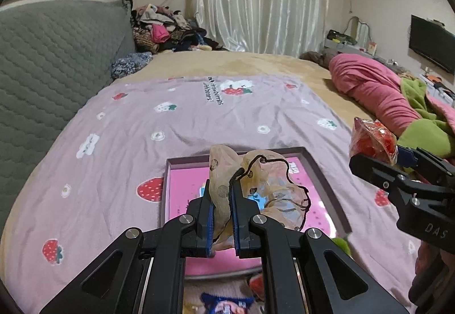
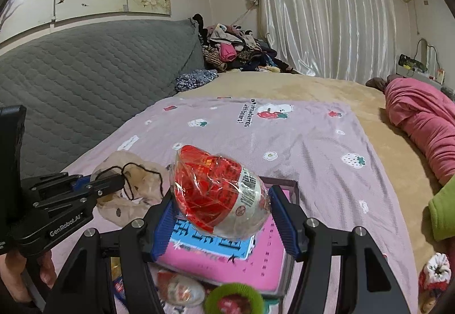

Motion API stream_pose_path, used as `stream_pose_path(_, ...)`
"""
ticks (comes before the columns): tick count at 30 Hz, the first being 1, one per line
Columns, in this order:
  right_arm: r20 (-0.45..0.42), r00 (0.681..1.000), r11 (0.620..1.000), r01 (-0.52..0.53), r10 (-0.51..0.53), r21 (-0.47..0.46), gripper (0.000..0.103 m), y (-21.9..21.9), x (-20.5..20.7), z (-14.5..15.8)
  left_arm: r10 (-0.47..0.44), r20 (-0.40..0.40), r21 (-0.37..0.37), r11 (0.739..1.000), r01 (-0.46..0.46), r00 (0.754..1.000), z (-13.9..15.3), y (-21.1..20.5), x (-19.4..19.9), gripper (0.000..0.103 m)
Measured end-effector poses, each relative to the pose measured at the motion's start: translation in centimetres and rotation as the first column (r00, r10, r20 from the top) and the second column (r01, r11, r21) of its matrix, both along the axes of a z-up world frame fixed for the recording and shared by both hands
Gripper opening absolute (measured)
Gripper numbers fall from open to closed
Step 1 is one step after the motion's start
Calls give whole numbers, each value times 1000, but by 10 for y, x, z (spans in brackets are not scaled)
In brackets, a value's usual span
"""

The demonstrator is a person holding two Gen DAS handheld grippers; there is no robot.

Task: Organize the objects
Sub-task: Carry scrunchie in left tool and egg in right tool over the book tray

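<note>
My left gripper (image 1: 221, 217) is shut on a sheer beige drawstring pouch (image 1: 256, 186) with a black cord, held above a shallow grey box with a pink bottom (image 1: 327, 180). The pouch also shows in the right wrist view (image 2: 133, 186), where the left gripper (image 2: 113, 181) pinches it. My right gripper (image 2: 221, 214) is shut on a red and white plastic-wrapped egg (image 2: 219, 194), held over the pink box (image 2: 227, 265). The egg (image 1: 369, 140) and right gripper (image 1: 398, 157) show at the right of the left wrist view.
The box lies on a lilac strawberry-print blanket (image 1: 199, 120) on a tan bed. A second wrapped egg (image 2: 182, 288), a green hair tie (image 2: 233, 299) and a small red-white pouch (image 2: 435, 274) lie near. A grey headboard (image 1: 42, 72), clothes pile (image 1: 165, 29) and pink quilt (image 1: 375, 89) surround.
</note>
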State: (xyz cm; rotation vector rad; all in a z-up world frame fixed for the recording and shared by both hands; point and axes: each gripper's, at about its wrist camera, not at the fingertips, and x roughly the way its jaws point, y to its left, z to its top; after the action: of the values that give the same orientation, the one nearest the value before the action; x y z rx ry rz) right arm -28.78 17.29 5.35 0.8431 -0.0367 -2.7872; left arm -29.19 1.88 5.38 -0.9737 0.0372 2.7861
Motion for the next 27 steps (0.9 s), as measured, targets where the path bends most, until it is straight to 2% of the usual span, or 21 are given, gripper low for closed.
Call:
stream_pose_path(6,6,1000,1000,-1,1,-29,63,9,-40,-17,19,34,7,1000,-19,999,-20,-2,-35,11)
stream_pose_path(11,36,999,1000,15,-15,-2,63,9,-77,-33,34,72,15,999,-35,997,-38,-3,-67,11)
stream_pose_path(14,61,998,1000,27,-28,13,63,10,-95,-53,39,96,0,999,-39,995,-52,-2,-85,11)
stream_pose_path(19,121,993,1000,-3,2,7,63,12,-111,-93,65,153,1,998,-66,986,-80,-4,-116,11)
stream_pose_path(22,142,990,999,1,-6,35,63,11,-120,-106,71,180,5,997,-73,981,-93,2,-127,11)
stream_pose_path(27,184,983,1000,8,-13,28,63,12,-130,-120,72,225,5,997,-75,972,-108,16,-141,13)
